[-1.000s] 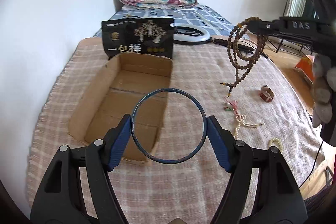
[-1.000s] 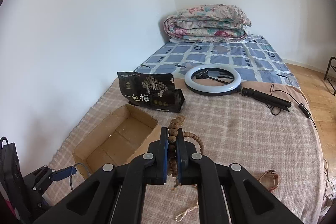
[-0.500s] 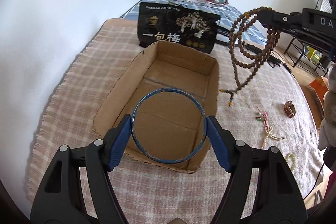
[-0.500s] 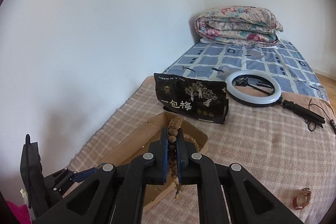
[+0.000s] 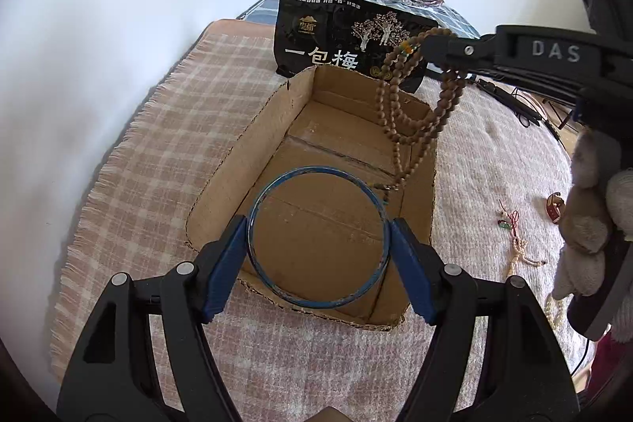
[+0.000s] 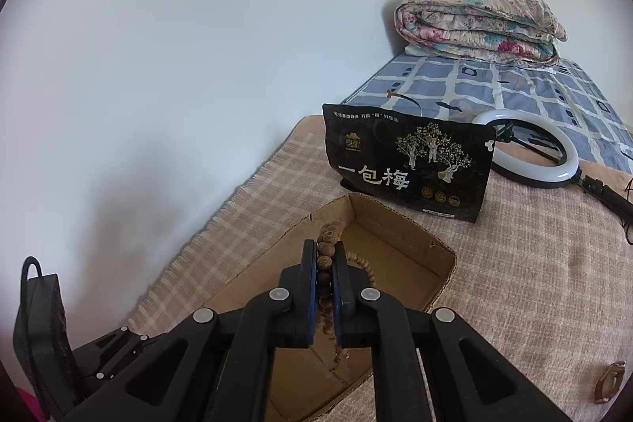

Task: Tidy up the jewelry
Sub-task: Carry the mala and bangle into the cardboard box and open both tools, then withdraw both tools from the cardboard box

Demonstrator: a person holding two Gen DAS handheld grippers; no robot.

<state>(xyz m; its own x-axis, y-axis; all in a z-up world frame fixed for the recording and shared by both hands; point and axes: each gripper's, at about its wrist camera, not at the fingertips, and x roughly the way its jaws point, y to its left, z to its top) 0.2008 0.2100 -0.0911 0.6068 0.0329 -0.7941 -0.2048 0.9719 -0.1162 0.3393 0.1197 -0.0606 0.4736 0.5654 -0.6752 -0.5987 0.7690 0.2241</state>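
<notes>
My left gripper is shut on a thin blue bangle, held flat just above the near end of an open cardboard box on the checked cloth. My right gripper is shut on a long brown bead necklace. In the left wrist view that necklace hangs in loops from the right gripper's tip over the far right part of the box. From the right wrist the box lies straight under the jaws.
A black snack bag stands behind the box. Small jewelry lies right of the box: a red-corded charm, a pale bead string, a brown ring. A ring light and a folded quilt lie beyond.
Both grippers have moved left over the box. The bangle went from the box's right edge to above its near end. The necklace swung from over the cloth to over the box.
</notes>
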